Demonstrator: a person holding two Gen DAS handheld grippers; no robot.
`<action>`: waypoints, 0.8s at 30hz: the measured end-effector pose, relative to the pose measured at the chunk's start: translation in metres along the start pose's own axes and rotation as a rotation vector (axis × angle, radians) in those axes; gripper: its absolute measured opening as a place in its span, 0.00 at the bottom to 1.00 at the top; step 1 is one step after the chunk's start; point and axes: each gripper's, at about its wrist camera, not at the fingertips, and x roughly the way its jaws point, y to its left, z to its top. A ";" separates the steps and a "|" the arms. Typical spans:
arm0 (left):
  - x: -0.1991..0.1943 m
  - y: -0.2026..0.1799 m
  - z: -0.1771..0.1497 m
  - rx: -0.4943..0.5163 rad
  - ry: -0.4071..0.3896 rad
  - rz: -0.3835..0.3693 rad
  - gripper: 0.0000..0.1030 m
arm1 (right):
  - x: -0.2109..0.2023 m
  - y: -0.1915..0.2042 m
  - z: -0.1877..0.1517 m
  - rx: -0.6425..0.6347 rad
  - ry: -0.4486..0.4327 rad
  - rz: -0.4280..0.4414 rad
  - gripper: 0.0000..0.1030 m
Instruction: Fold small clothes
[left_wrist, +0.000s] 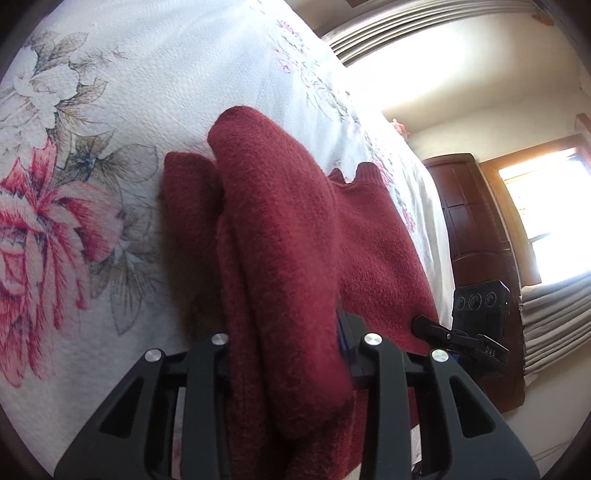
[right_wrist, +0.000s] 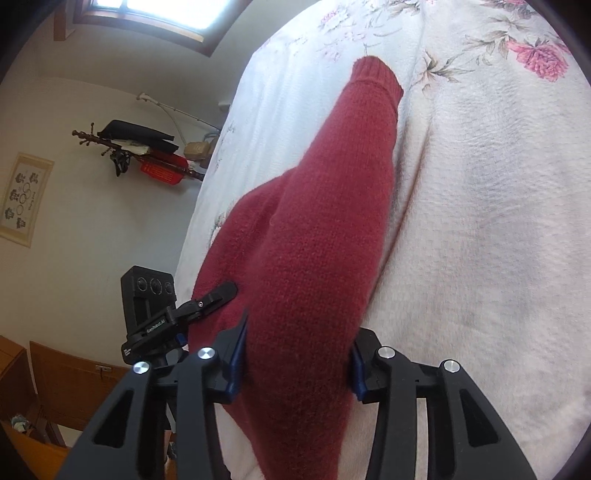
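Red knit sweater (left_wrist: 376, 236) lies on the bed (left_wrist: 155, 74), floral cover, w/ part of it lifted off the surface by both tools.

Left tool (left_wrist: 291, 354): jaws closed down on a thick fold of the knit, a rolled bundle that runs straight fwd from the tips and ends in a rounded hump; a second, lower fold sits just left of it on the bed. Rest of the body, incl. a wavy ribbed edge, spreads flat to the right, toward the other tool, whose black fingers and camera housing show at the sweater's right edge.

Right tool (right_wrist: 297, 354): jaws part-closed round the wide end of a sleeve (right_wrist: 332, 206), blue pads pressing in on both sides. Sleeve's long axis runs dead ahead, away from the tool, tapering to the ribbed cuff (right_wrist: 380, 77), which rests on the bed at the far end. Body of the sweater bulges off to the left, where the left tool's fingers touch it.

Key relation, my read: each tool holds one side, both bundles pointing fwd and roughly parallel, flat body between them. So next move prob. brings the sides inward over the middle. Right tool nearer the sleeve; left nearer the body fold. Risk: bulky knit slipping, cuff dragging.
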 end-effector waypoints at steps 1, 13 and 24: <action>-0.002 -0.006 -0.005 0.001 -0.002 -0.013 0.30 | -0.009 0.001 -0.002 0.000 -0.005 0.005 0.42; -0.021 -0.117 -0.094 0.154 -0.011 -0.101 0.30 | -0.150 0.007 -0.075 -0.050 -0.080 0.013 0.42; 0.025 -0.122 -0.195 0.112 0.077 -0.046 0.30 | -0.192 -0.034 -0.154 -0.008 -0.058 -0.084 0.43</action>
